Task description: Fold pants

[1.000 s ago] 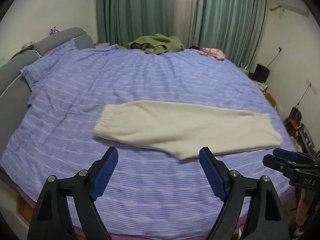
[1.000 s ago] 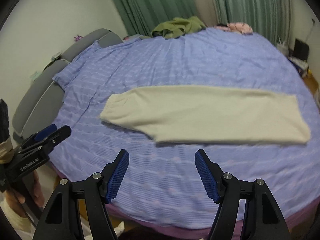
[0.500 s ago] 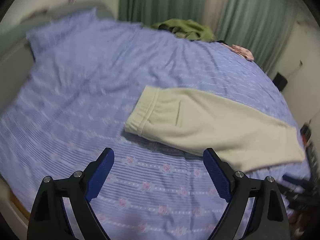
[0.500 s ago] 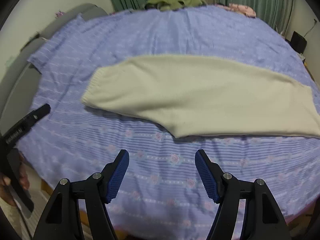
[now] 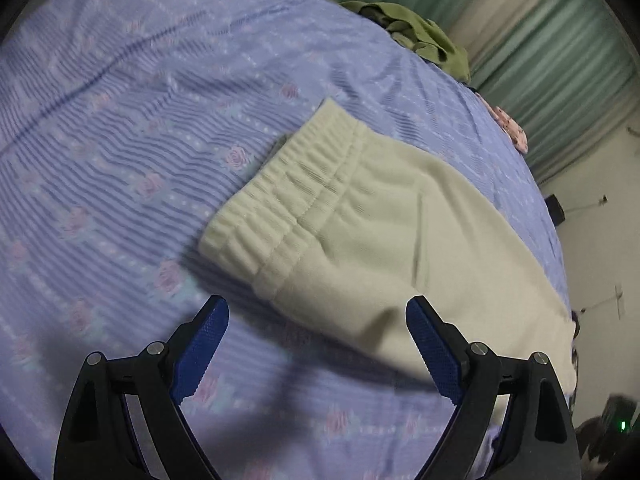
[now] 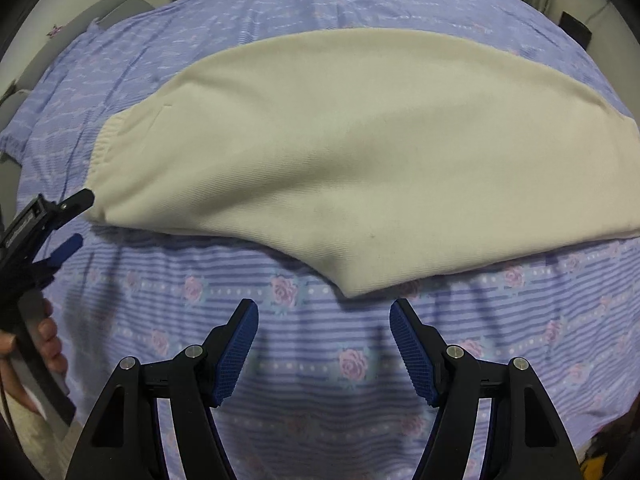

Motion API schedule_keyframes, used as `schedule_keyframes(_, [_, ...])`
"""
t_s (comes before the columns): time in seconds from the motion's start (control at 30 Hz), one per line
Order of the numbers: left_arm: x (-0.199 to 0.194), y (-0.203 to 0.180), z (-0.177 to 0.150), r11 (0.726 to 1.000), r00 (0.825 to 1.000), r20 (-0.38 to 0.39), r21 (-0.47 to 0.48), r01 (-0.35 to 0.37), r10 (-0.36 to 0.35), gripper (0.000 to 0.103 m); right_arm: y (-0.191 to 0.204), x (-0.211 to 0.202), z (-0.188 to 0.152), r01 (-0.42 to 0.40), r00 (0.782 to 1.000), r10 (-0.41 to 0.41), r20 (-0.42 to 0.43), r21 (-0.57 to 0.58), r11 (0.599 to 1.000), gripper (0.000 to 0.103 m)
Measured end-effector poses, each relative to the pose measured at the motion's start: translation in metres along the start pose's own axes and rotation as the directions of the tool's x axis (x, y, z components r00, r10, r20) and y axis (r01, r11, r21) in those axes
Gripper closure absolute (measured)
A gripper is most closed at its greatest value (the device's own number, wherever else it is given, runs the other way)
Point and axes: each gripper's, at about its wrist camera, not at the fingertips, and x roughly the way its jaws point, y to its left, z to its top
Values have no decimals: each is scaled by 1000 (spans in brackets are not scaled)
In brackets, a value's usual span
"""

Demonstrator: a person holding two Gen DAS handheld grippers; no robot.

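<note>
Pants (image 5: 360, 240): one pair, cream, on the bed (image 5: 120, 140); cuff end cut off.
Left gripper (image 5: 316, 320): jaws just widened, empty.
Right gripper (image 6: 324, 322): apart, empty.
Far clothes (image 5: 420, 36): perhaps two, blurred.

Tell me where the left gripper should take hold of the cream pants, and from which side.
Probably the ribbed waistband at its near corner, coming from the bed's near edge. That thick, bunched band overhangs the sheet slightly, letting the left gripper, jaws open, slide one finger beneath.
</note>
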Motion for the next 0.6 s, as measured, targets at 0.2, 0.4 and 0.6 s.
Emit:
schedule_keyframes(0.2, [33,-3,12,998,1000,-6,-57,-1,1,24,4,6,1,19,1000,-19,-3,-3,1000,34])
schedule_keyframes(0.4, [-11,-22,33,998,987,148,-27,-59,62,70,10,-8,2,23,999,-22,28,-22,999,35])
schedule_keyframes(0.6, [-4,-50,31,963,957,200,128,-238,210,70,-2,-17,-6,-3,999,4,48,-27,1000,35])
